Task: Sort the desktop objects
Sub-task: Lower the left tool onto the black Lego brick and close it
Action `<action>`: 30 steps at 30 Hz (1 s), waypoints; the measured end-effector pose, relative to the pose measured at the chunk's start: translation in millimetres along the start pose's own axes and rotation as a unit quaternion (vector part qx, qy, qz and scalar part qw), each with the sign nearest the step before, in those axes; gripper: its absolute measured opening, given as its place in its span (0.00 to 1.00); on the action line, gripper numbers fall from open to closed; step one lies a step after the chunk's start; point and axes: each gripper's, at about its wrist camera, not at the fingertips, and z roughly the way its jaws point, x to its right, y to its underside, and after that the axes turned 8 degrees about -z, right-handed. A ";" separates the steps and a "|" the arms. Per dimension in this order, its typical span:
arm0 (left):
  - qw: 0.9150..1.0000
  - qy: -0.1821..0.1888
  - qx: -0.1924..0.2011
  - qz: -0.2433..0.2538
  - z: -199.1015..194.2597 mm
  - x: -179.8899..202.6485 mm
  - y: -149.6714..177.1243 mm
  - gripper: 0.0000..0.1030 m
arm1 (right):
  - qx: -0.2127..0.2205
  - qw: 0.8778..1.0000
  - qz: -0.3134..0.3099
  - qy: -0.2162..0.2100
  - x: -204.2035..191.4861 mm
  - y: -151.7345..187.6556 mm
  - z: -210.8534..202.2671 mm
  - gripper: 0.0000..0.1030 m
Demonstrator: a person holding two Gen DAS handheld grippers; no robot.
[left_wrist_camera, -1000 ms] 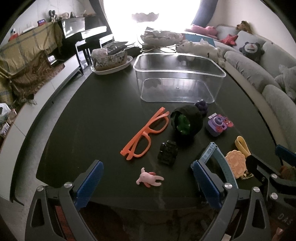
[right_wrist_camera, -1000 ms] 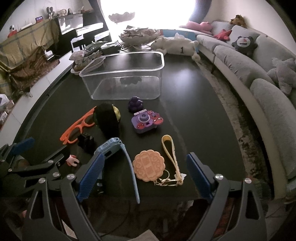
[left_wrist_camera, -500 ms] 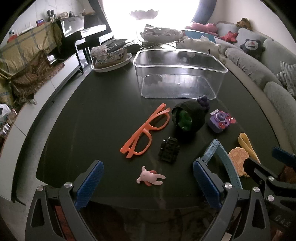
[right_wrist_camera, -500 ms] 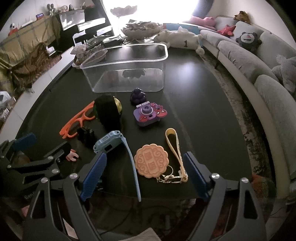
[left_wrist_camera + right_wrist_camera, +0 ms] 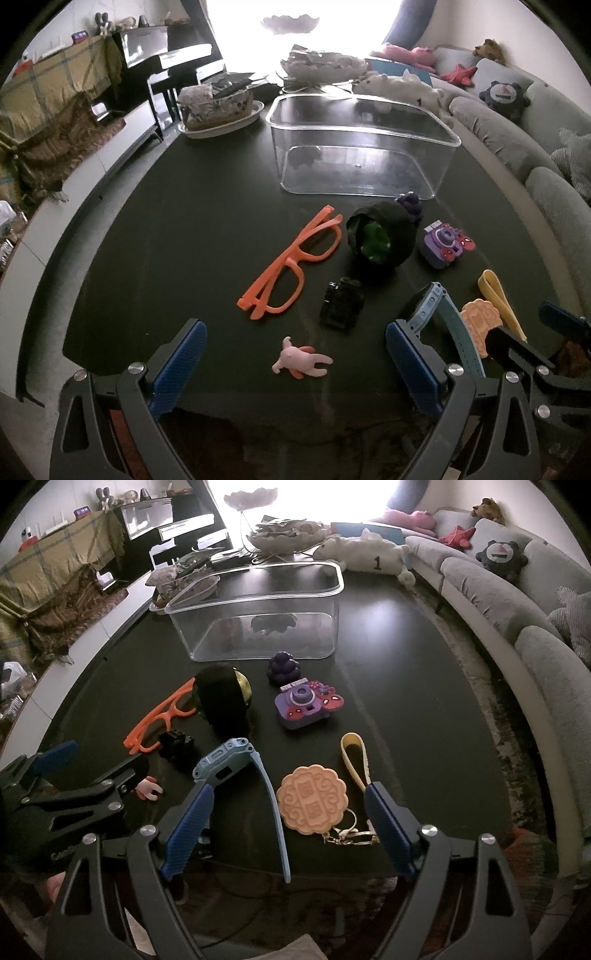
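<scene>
Both your grippers, left (image 5: 293,363) and right (image 5: 286,821), gape wide and hold nothing; the orange glasses (image 5: 291,264), black pouch (image 5: 380,238) and purple camera (image 5: 304,703) lie between them and the clear bin (image 5: 364,129).

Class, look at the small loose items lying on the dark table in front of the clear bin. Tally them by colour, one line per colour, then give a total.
Orange: 2, glasses, cookie keychain
Purple: 2, grape toy, toy camera
Black: 2, round pouch, small block
Blue: 1, watch
Pink: 1, figure
Total: 8
</scene>
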 end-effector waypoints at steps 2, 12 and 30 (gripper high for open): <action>1.000 -0.001 0.001 0.006 2.4 4.2 -0.3 0.93 | -0.001 1.000 0.000 -0.001 0.5 -0.3 1.5 0.80; 1.000 -0.001 -0.008 0.014 22.5 13.9 -6.1 0.83 | -0.010 1.000 0.003 -0.004 3.3 -3.1 10.9 0.79; 1.000 -0.009 -0.022 0.016 55.6 20.8 -7.8 0.76 | -0.030 1.000 0.000 -0.002 7.2 -6.5 27.0 0.78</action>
